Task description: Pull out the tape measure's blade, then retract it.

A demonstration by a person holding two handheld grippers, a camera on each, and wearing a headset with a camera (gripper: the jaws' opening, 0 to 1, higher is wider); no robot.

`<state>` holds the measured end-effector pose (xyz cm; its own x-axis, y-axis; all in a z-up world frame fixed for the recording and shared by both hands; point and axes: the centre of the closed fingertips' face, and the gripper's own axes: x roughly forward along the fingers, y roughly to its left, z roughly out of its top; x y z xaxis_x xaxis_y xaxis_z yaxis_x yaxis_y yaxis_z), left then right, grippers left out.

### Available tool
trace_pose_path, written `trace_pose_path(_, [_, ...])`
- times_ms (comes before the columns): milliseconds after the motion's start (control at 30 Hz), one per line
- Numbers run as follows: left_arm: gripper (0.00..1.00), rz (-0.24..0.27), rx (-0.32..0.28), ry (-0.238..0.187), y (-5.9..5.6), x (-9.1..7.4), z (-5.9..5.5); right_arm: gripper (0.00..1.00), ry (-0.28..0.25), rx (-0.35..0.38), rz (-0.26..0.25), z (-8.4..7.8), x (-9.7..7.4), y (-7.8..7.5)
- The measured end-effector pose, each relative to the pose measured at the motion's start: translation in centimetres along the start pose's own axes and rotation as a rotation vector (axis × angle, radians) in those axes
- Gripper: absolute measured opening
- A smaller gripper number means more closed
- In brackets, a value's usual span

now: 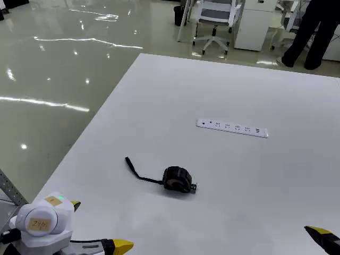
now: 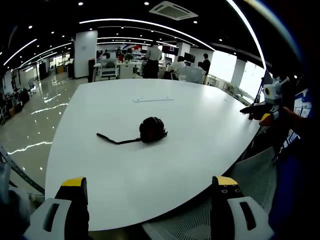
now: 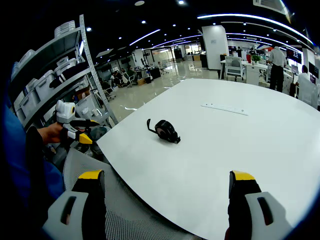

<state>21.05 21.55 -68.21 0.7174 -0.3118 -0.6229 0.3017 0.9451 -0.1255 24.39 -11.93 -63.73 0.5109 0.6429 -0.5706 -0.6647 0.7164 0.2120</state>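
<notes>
- The black tape measure (image 1: 178, 179) lies near the middle of the white table (image 1: 223, 85). The blade's end hook sits right at the case, and a black strap (image 1: 137, 171) trails away across the top.
- A white power strip (image 1: 232, 128) lies farther in, well apart from the tape measure, with open tabletop between them.
- The left gripper (image 2: 150, 182) has its yellow-tipped jaws wide apart with nothing between them. They are just short of the table's near edge, over grey mesh (image 2: 190, 225), and the tape measure is well ahead.
- The right gripper (image 3: 166, 175) is likewise spread wide and empty, back at that edge.
- Each gripper view catches the other gripper, held in a hand off the table's side. In the head view yellow tips sit at the bottom corners.
- The right gripper view shows shelving (image 3: 55, 65) with bins beside the table. The head view shows glossy floor (image 1: 53, 64) there and an office chair (image 1: 215, 21) beyond the far edge.
</notes>
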Motion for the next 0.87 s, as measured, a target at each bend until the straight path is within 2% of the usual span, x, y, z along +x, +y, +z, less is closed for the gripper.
trace_pose_path(267, [1.0,-0.001,-0.012,0.0,0.81,0.08,-0.06,1.0,0.004,0.014,-0.02,-0.27,0.04,-0.14])
trace_pose_path(867, [1.0,-0.004,-0.005,0.011,0.84,0.35,0.24,1.0,0.007,0.024,-0.037,-0.37,-0.1,-0.32])
